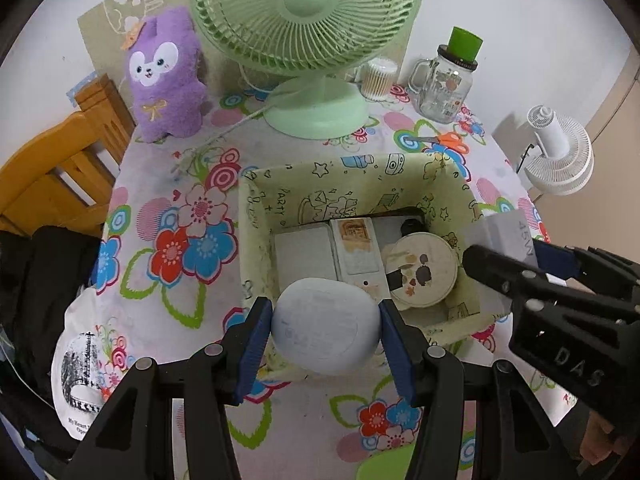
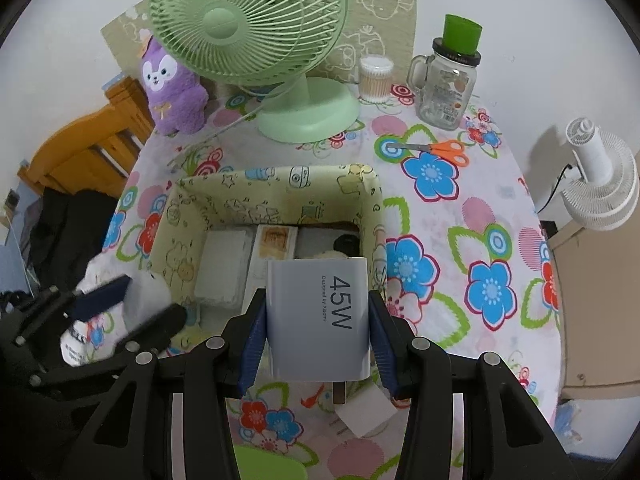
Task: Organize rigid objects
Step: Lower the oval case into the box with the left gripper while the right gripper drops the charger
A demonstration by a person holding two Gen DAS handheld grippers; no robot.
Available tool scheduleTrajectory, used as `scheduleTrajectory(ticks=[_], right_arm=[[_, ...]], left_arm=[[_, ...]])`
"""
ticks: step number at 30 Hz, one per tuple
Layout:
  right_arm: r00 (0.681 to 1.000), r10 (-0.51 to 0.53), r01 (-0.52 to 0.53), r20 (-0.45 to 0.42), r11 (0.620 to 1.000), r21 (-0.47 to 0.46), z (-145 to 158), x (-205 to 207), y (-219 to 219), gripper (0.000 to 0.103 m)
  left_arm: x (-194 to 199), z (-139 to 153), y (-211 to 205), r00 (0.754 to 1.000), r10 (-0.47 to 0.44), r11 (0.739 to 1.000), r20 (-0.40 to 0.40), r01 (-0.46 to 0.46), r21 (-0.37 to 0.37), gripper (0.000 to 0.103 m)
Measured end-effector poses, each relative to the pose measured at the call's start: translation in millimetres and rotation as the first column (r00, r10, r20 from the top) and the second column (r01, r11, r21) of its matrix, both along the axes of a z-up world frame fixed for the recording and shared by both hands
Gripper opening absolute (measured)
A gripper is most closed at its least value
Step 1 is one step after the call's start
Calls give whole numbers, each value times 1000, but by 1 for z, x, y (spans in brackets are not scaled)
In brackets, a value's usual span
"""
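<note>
My left gripper (image 1: 326,330) is shut on a pale oval earbud case (image 1: 325,326), held over the near edge of the cartoon-print storage box (image 1: 340,178). My right gripper (image 2: 318,332) is shut on a white 45W charger (image 2: 318,320), hanging above the box's (image 2: 276,184) near right corner. In the left wrist view the right gripper (image 1: 528,258) shows at the right with the charger (image 1: 508,234). In the right wrist view the left gripper (image 2: 132,304) appears at the left with the case (image 2: 148,292). Inside the box lie flat white items (image 1: 304,252), a card-backed case (image 1: 356,248) and a round tin (image 1: 420,274).
A green desk fan (image 1: 312,28), purple plush (image 1: 166,76), cotton swab jar (image 1: 378,74) and glass mug jar (image 1: 444,84) stand at the back. Orange scissors (image 2: 440,150) lie right of the box. A white block (image 2: 366,410) lies below the charger. A wooden chair (image 1: 60,172) is left.
</note>
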State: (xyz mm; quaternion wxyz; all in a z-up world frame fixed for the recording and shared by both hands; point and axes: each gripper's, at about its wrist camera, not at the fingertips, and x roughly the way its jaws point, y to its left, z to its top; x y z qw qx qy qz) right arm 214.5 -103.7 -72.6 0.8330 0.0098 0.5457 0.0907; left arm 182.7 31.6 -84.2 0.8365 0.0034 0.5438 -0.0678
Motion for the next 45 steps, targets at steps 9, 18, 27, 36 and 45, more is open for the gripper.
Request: scheduleTrajectory(ticks=[9, 18, 27, 36, 45], right_arm=[[1000, 11, -11, -23, 1000, -2, -11, 16, 0, 50], [998, 32, -32, -52, 999, -4, -25, 22, 8, 50], [995, 60, -60, -78, 998, 3, -35, 27, 20, 50], [992, 68, -68, -105, 998, 10, -45, 29, 28, 50], [989, 41, -40, -144, 999, 13, -55, 27, 21, 51]], left_arm=[[11, -16, -14, 999, -17, 1000, -35, 17, -10, 56], [15, -30, -9, 998, 21, 999, -58, -18, 43, 57], [15, -25, -1, 996, 68, 998, -52, -68, 20, 71], [17, -27, -9, 997, 34, 999, -66, -31, 42, 81], [15, -32, -18, 997, -3, 997, -77, 9, 81, 87]])
